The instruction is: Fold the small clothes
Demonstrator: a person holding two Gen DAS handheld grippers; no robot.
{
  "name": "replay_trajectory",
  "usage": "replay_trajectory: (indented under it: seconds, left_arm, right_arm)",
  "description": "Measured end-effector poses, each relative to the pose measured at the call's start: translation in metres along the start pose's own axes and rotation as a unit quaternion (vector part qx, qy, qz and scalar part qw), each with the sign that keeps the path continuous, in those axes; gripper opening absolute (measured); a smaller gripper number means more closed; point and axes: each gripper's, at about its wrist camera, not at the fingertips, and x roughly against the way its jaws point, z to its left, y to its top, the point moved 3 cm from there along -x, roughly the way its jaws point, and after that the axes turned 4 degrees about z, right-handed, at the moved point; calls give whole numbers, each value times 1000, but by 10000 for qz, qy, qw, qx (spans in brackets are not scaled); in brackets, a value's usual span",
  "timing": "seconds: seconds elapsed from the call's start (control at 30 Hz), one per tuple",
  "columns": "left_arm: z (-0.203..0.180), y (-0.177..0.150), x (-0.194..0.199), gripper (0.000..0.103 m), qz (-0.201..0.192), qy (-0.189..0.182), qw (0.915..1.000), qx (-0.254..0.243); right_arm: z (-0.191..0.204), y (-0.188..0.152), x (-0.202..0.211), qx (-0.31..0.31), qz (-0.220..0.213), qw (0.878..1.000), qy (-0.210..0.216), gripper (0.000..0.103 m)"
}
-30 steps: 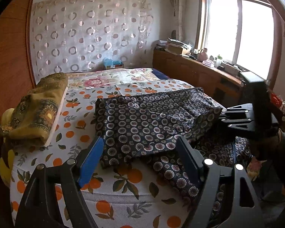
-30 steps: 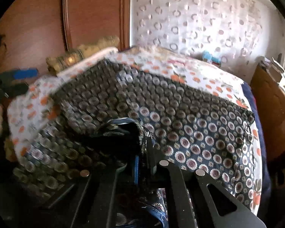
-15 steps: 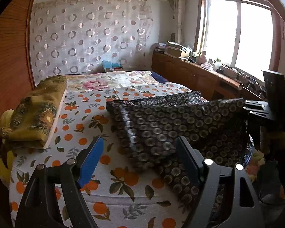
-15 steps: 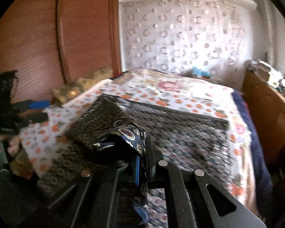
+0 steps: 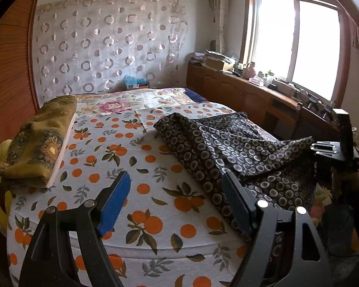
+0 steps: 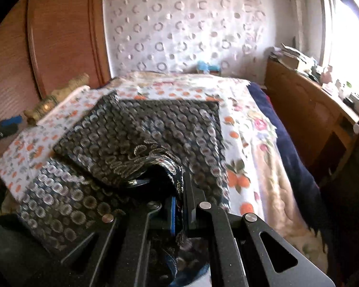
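Right gripper [image 6: 179, 205], jaws clamped on an edge of the dark patterned garment [image 5: 239, 148], appears mid-fold; next, lay that edge flat. Left gripper [image 5: 174, 203] hangs wide open, empty, over the orange-print bedsheet [image 5: 122, 167]. Beyond: folded olive cloth [image 5: 38, 138], curtain [image 5: 107, 43], window [image 5: 296, 43].

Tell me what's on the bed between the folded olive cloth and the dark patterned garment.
Nothing; in the left wrist view only bare orange-print sheet separates the olive cloth from the dark garment.
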Motion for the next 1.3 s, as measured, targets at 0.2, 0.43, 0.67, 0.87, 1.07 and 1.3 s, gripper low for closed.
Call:
replay_trajectory:
  seconds: [0.2, 0.43, 0.67, 0.87, 1.07, 1.3]
  left_arm:
    - [-5, -2, -3, 79, 46, -26, 10000, -26]
    - [-5, -5, -9, 79, 183, -69, 9998, 18]
    - [-2, -20, -34, 79, 649, 73, 9978, 64]
    - [-2, -27, -41, 79, 748, 79, 9971, 91]
    - [-1, -28, -36, 79, 557, 239, 9982, 29]
    - [-4, -27, -32, 79, 480, 321, 9983, -45]
  right_arm:
    - [22, -2, -3, 453, 347, 9981, -226, 8]
    - [26, 5, 30, 445, 218, 9984, -275, 46]
    - [45, 22, 59, 824, -36, 9964, -180, 60]
    - [81, 38, 50, 1080, -144, 9938, 228, 64]
    - [113, 46, -1, 1390, 237, 9872, 741, 64]
    - [147, 52, -41, 2008, 735, 9716, 1011, 64]
